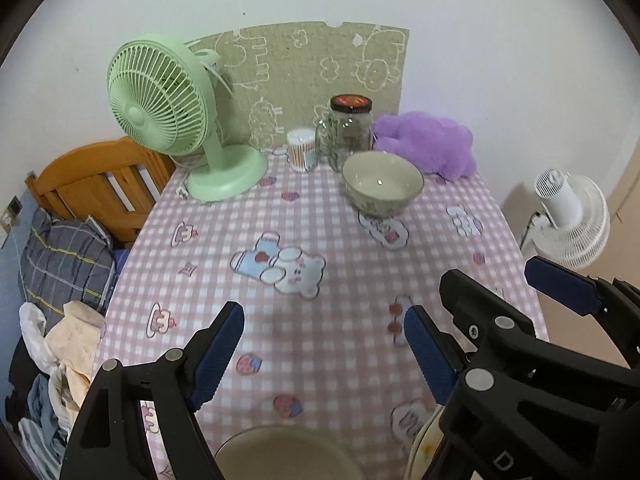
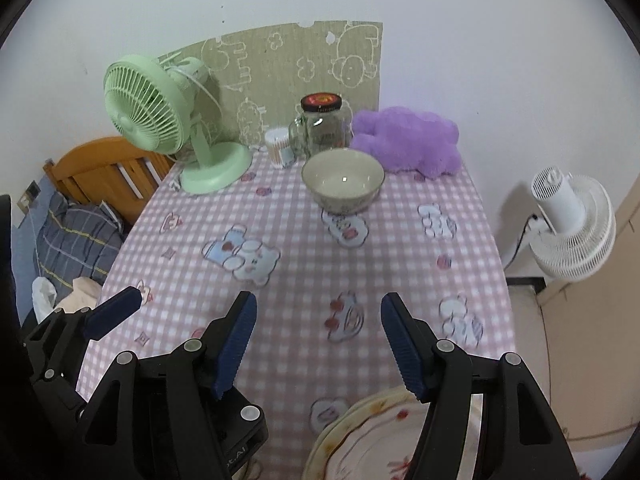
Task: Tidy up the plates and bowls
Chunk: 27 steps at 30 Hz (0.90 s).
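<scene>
A pale green bowl [image 1: 382, 182] [image 2: 342, 180] stands upright near the far end of the pink checked table [image 1: 320, 216] [image 2: 304, 248]. In the left wrist view, a second bowl's [image 1: 280, 452] rim shows at the near edge, below my left gripper [image 1: 324, 312]. That gripper is open with nothing between its jaws. In the right wrist view, my right gripper [image 2: 320, 302] is open and empty above stacked floral plates [image 2: 372, 432] at the near edge. Both grippers hang side by side over the table, well short of the far bowl.
At the back stand a green desk fan [image 1: 168, 120], a glass jar with a red lid [image 1: 348, 132], a tub of cotton swabs [image 1: 301, 150] and a purple plush toy [image 1: 432, 142]. A wooden bed frame [image 1: 96, 184] and clothes lie left; a white fan [image 2: 572, 224] stands right.
</scene>
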### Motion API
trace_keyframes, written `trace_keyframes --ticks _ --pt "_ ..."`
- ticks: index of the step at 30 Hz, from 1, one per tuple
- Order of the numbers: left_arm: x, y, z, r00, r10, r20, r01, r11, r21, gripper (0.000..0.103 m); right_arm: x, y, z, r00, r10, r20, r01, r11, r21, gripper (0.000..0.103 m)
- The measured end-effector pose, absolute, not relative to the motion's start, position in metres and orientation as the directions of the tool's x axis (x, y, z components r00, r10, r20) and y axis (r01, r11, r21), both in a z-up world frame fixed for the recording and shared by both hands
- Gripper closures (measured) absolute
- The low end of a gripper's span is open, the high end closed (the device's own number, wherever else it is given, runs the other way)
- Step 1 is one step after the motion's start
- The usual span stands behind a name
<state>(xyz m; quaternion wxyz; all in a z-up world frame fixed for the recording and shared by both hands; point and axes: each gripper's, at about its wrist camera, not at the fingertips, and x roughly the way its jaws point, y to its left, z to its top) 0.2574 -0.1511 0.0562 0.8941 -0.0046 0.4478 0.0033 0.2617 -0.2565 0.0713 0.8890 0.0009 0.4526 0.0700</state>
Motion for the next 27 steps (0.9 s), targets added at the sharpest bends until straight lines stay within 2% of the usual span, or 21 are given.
trace_keyframes --ticks 7,16,27 --pt "0.292 -0.171 0.061 0.609 0.052 -0.791 -0.071 0.997 0.011 0.02 0.304 -0.279 0.072 0.583 0.181 -0.792 -0.174 0.98 0.096 0.035" --pt "0.345 -0.188 0.054 0.633 0.106 -0.767 -0.092 0.994 0.061 0.022 0.357 -0.297 0.065 0.611 0.173 -0.773 -0.165 0.982 0.089 0.035" --pt "0.407 -0.197 0.035 0.638 0.092 -0.764 -0.074 0.996 0.058 0.026 0.421 -0.305 0.044 0.621 0.155 -0.768 -0.147 0.986 0.08 0.035"
